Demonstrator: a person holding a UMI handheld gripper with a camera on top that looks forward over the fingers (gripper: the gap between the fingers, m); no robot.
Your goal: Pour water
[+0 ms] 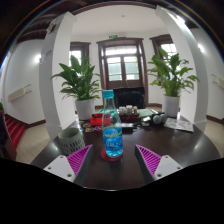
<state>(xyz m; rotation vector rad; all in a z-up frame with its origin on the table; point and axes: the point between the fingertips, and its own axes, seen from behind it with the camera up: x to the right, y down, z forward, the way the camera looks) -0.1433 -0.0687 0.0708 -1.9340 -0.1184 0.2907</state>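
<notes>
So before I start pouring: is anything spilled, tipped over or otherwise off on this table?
Nothing stands out. The water bottle stands upright with its cap on, between the open gripper's fingers, gaps either side. No spill shows on the dark table. The clutter beyond the bottle is too small to judge.

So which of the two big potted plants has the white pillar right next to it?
The plant beyond the bottle, beside the white pillar. The other plant stands clear of it, across the door. The bottle stands between the gripper's open fingers.
</notes>
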